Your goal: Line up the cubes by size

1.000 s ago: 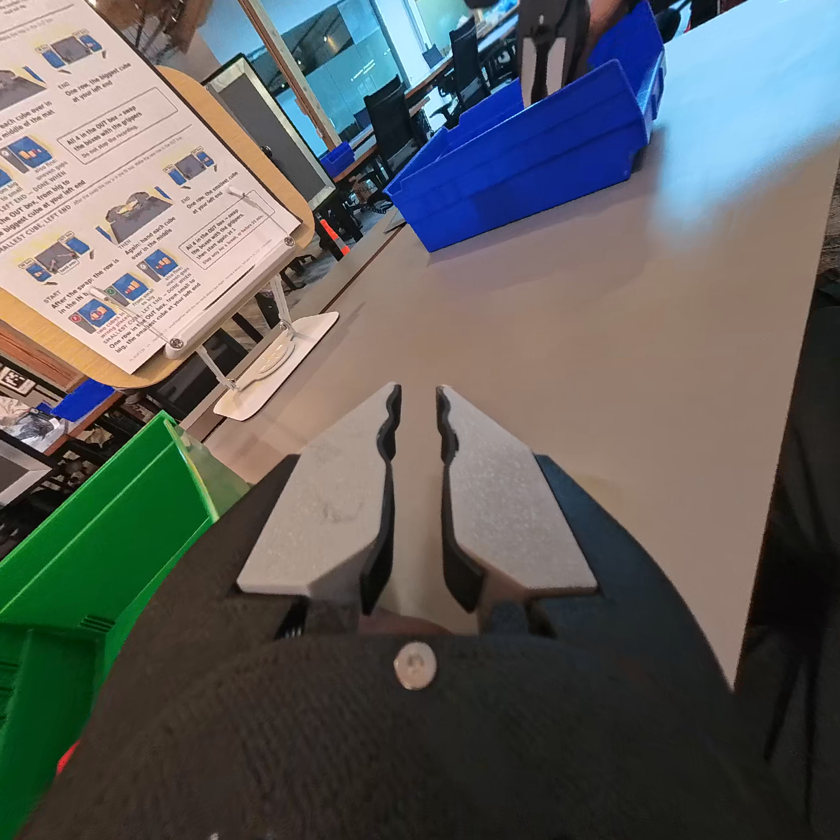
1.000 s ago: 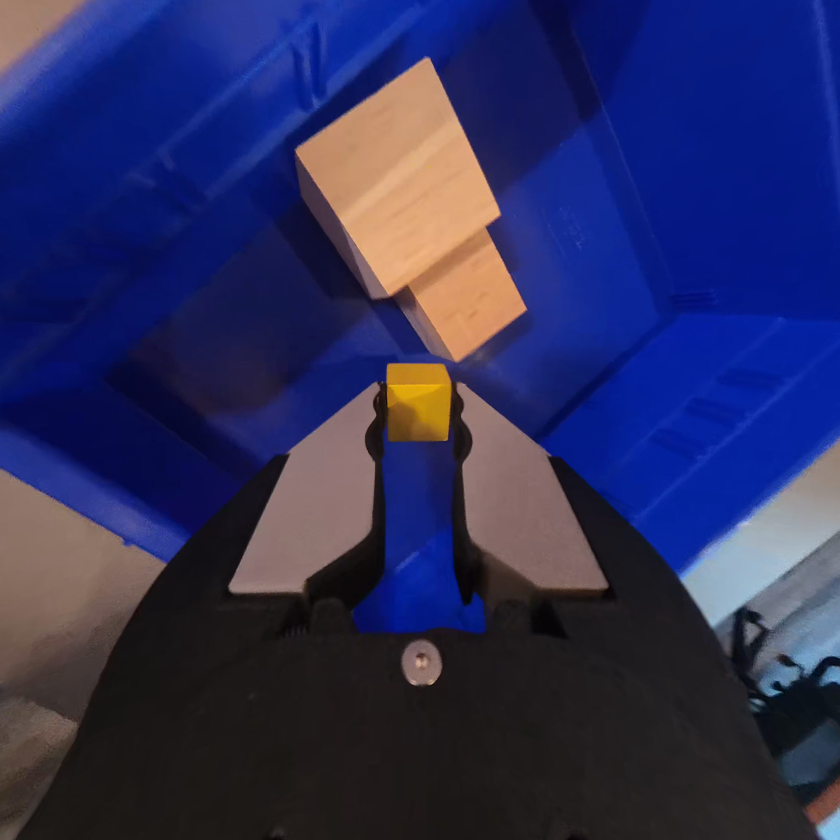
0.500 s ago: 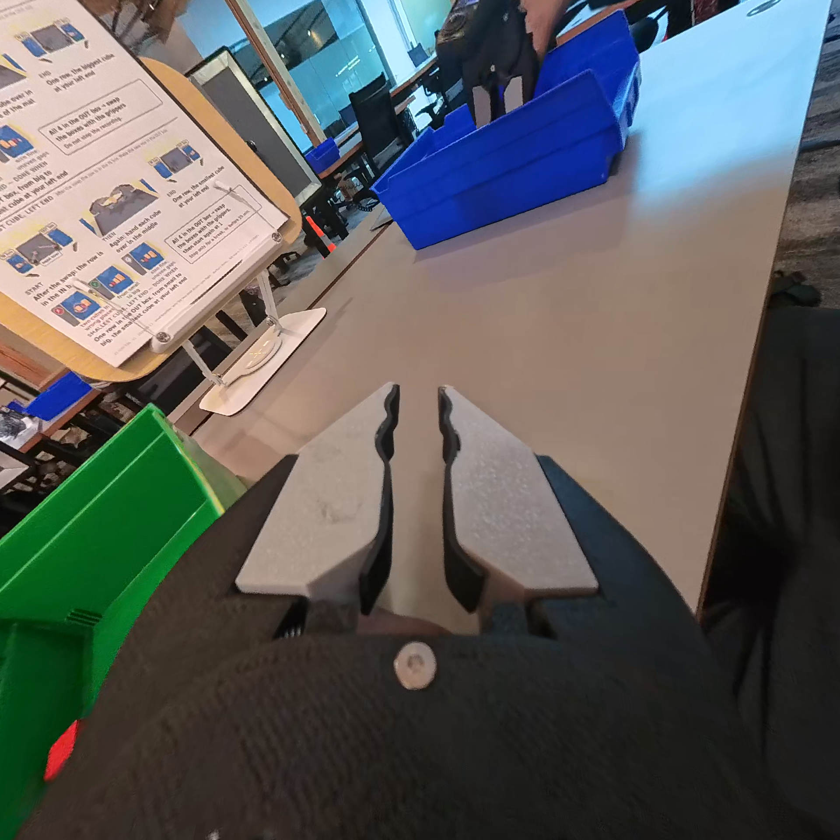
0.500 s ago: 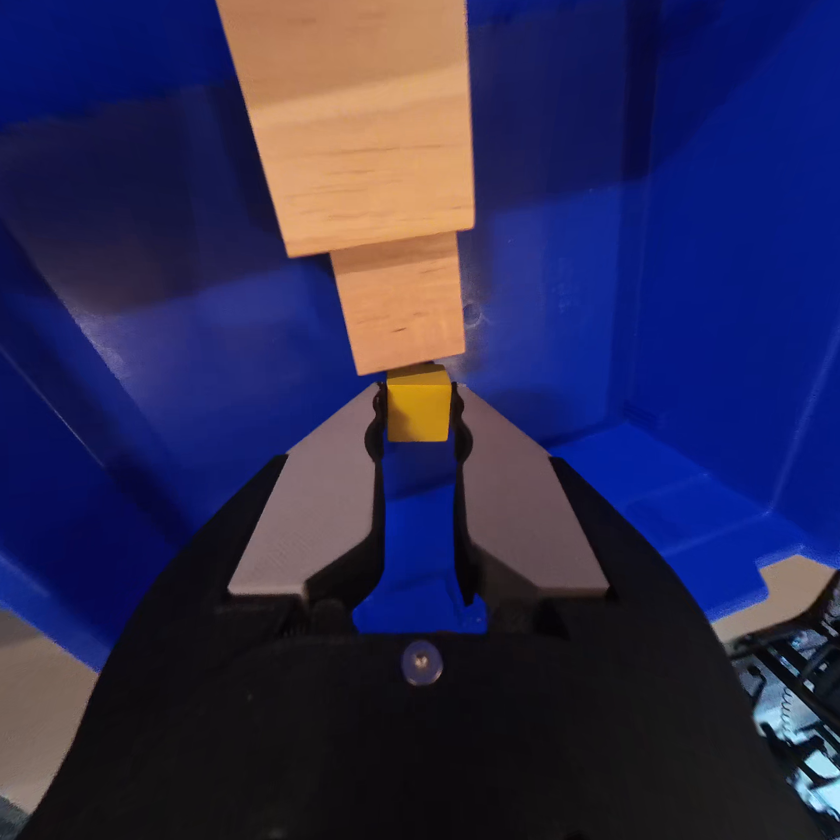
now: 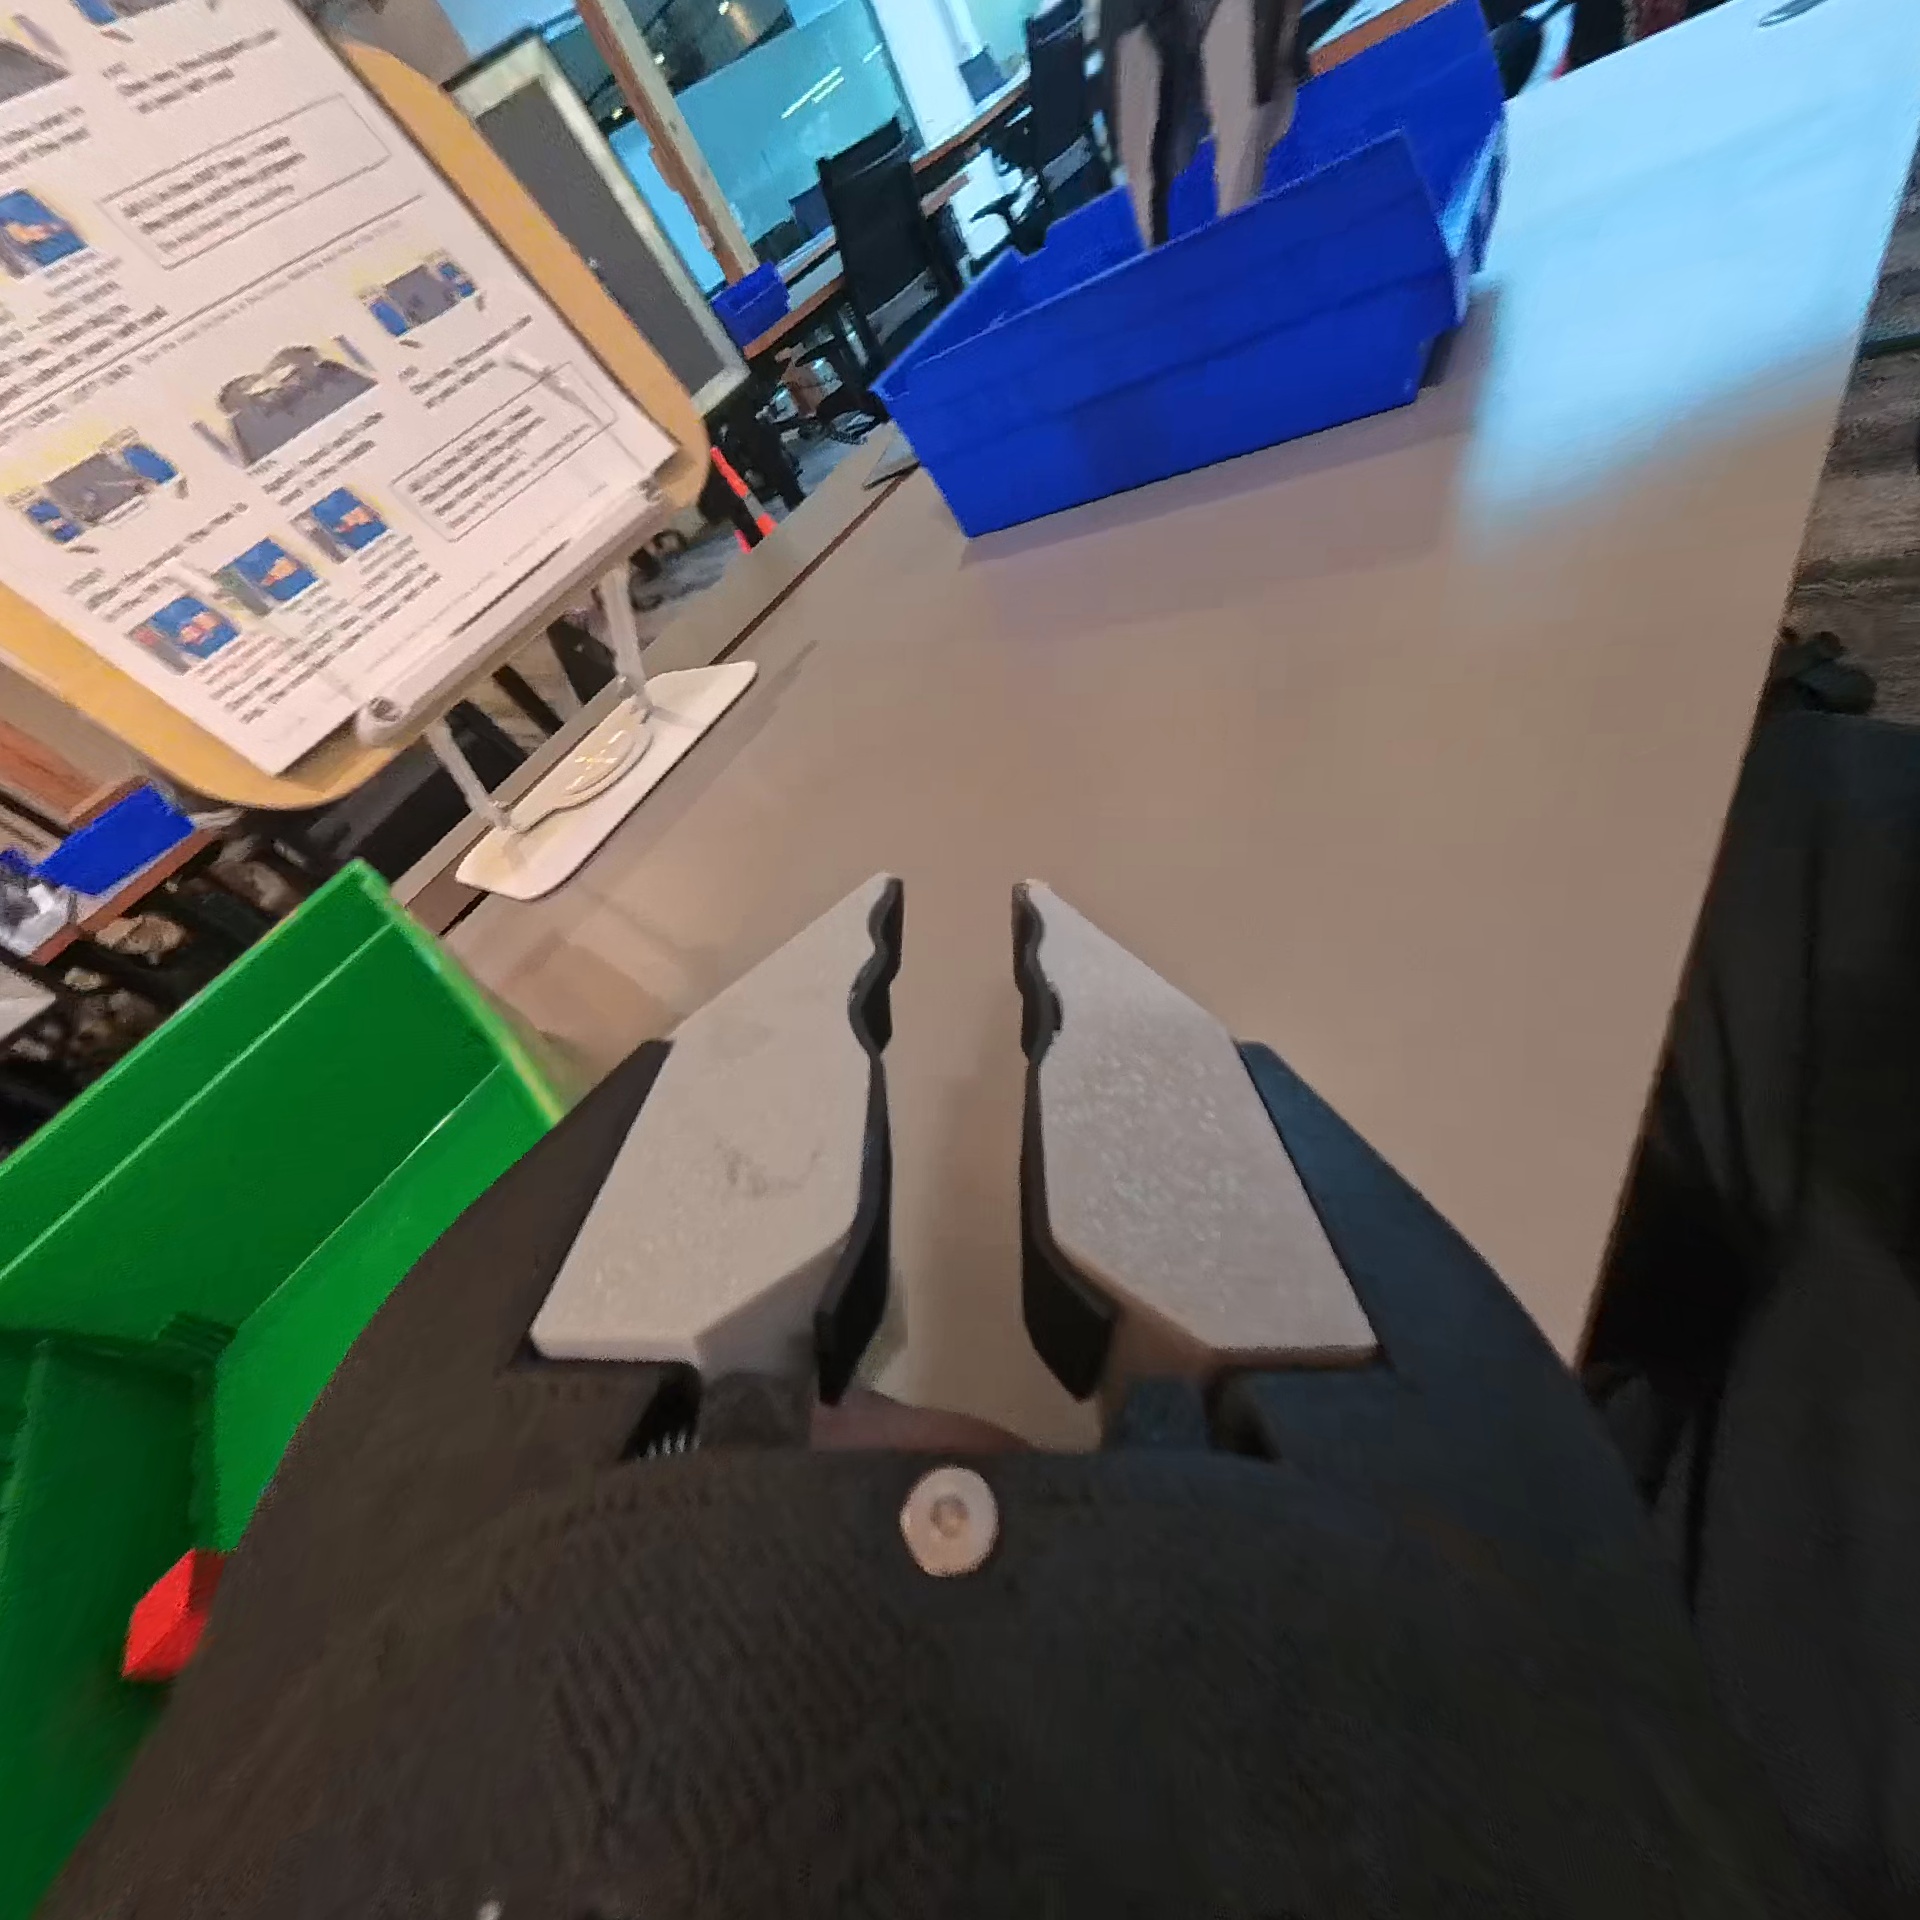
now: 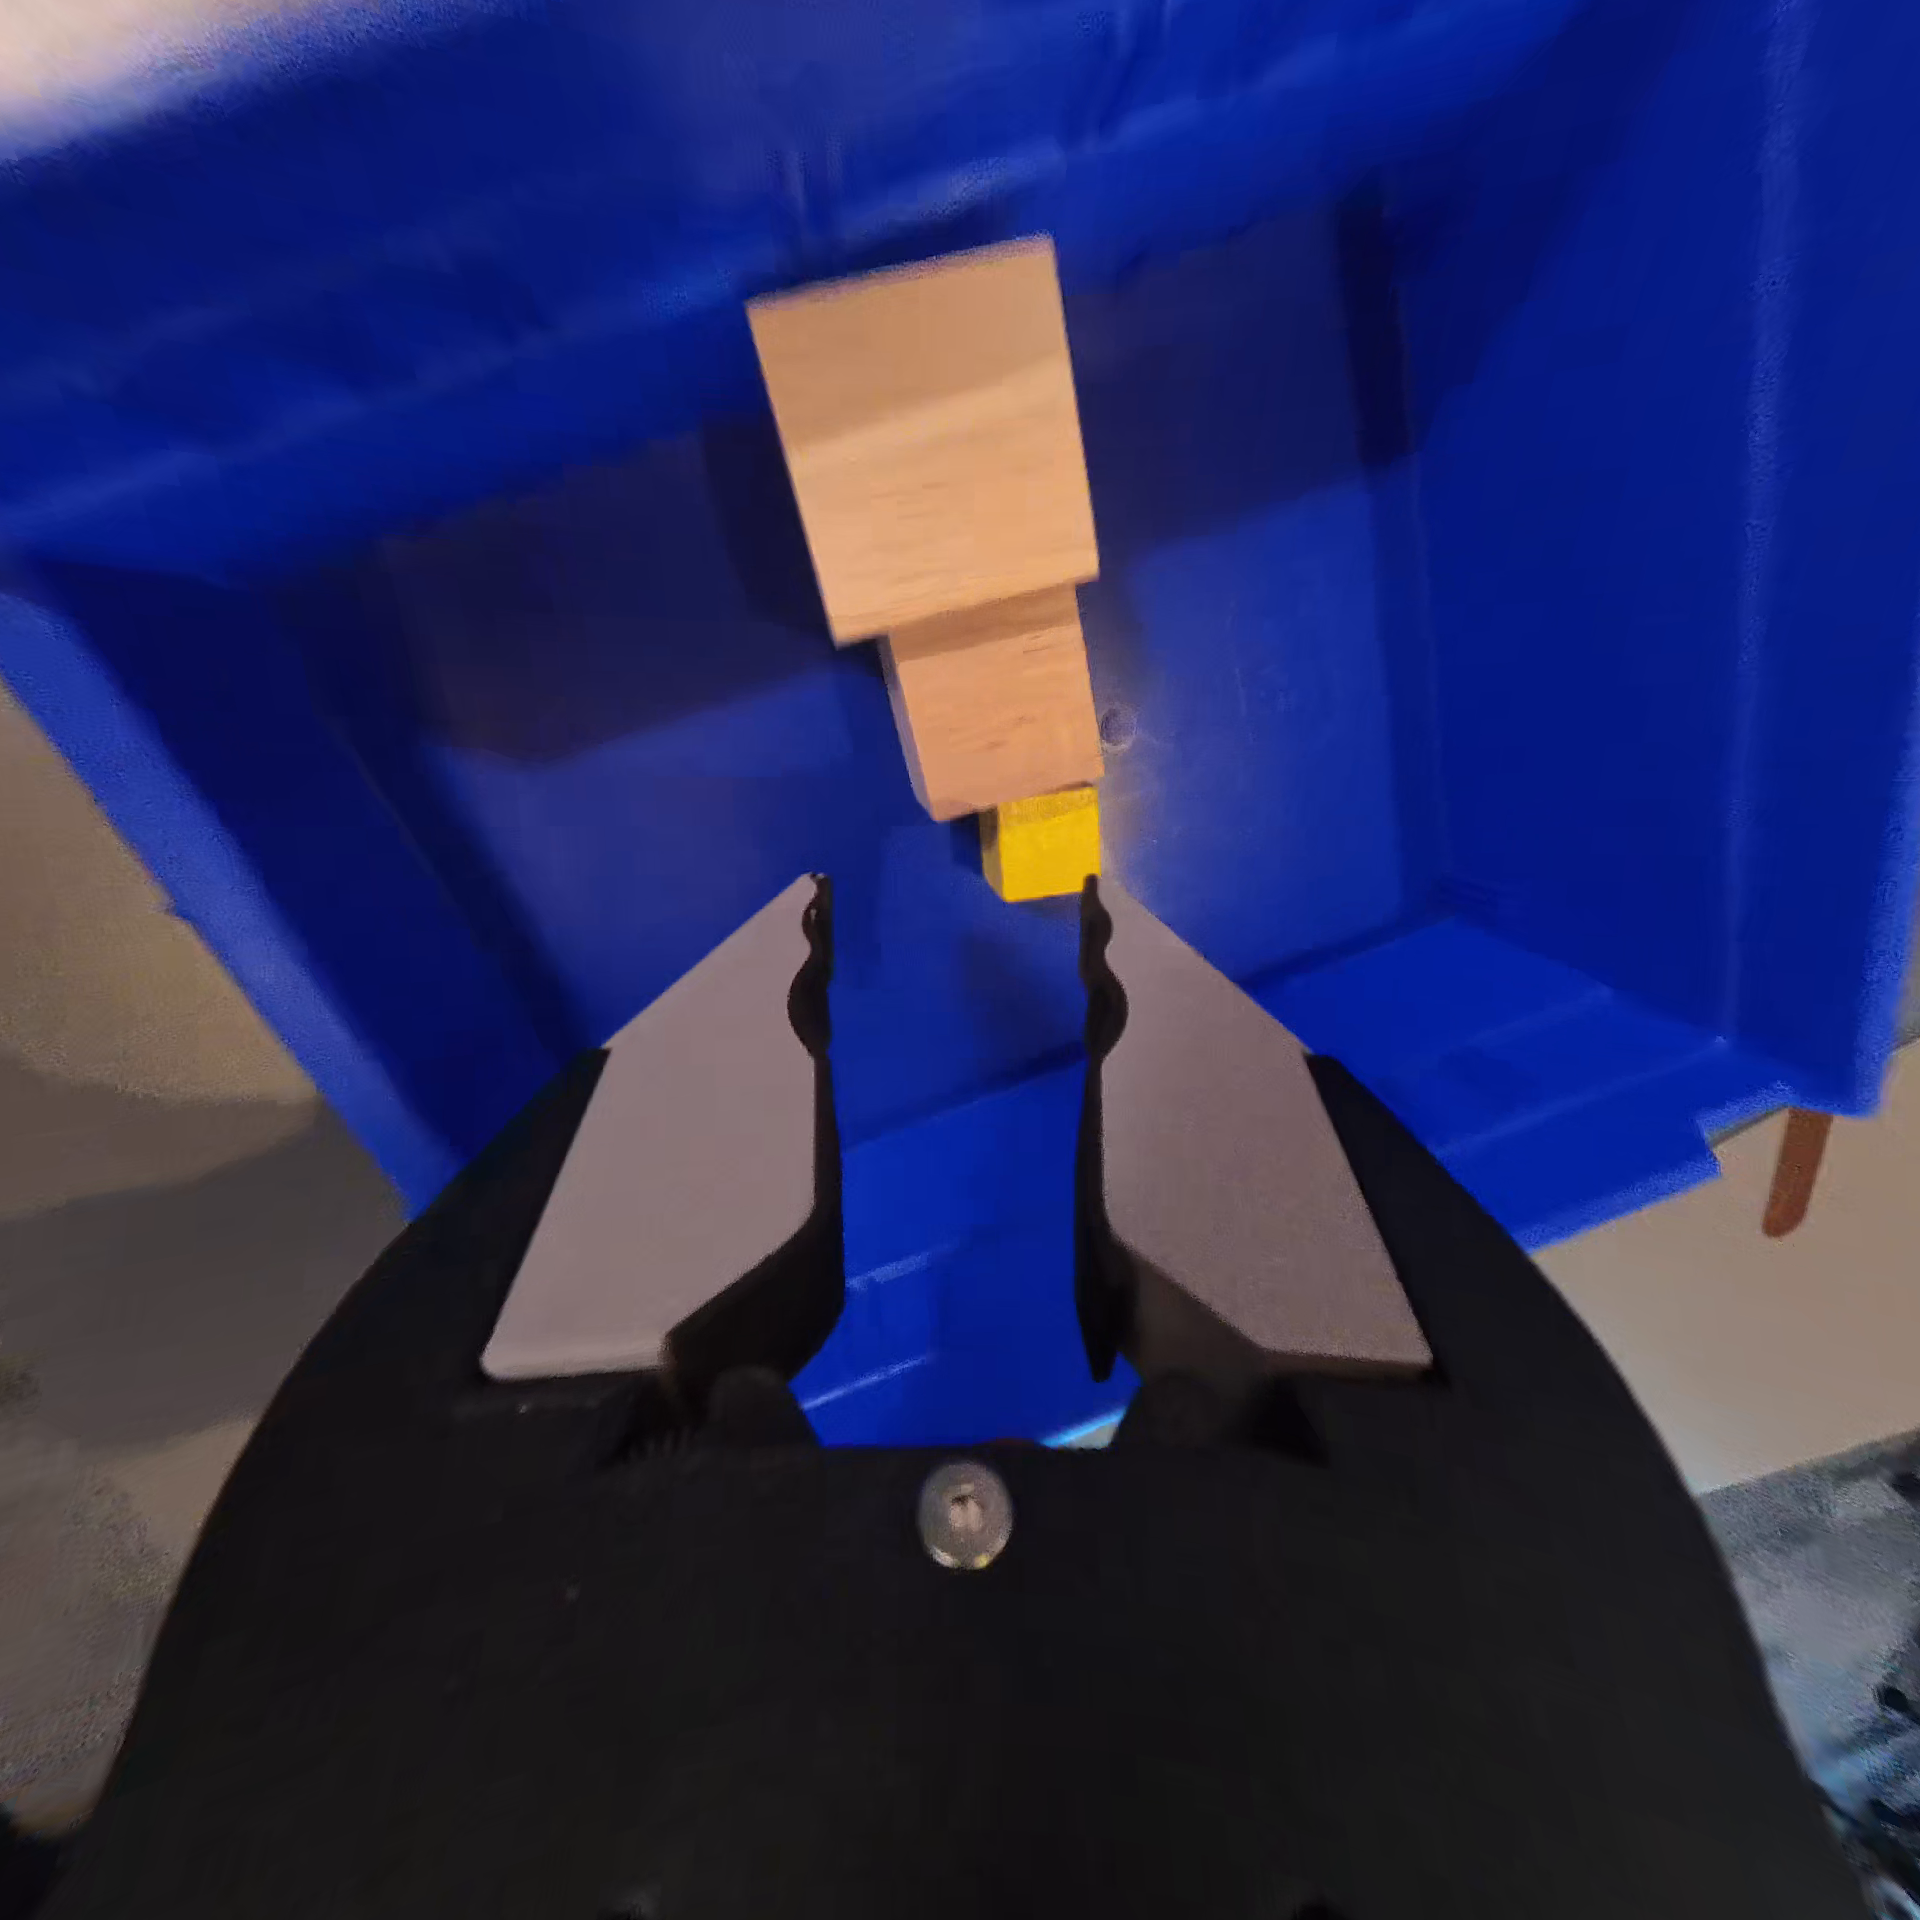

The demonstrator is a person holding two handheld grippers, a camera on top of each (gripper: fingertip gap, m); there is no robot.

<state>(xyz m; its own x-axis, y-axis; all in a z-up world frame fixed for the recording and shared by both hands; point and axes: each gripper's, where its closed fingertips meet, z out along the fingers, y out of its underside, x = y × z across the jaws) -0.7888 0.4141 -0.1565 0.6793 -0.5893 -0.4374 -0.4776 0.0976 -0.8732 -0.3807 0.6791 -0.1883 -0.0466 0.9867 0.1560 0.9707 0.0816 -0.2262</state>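
open-plan office: rows of desks (image 5: 914,166), black swivel chairs (image 5: 883,223), glass partitions (image 5: 769,135) behind.

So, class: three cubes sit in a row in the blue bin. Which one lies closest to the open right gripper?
The yellow cube, the smallest and the only painted one; the two wooden cubes sit beyond it.

Large wooden cube (image 6: 920,436), smaller wooden cube (image 6: 992,717), tiny yellow cube (image 6: 1042,844) touch in a row.

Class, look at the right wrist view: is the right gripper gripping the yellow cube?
No. The right gripper is open, and the yellow cube sits on the blue bin floor beyond its fingertips, against the smaller wooden cube.
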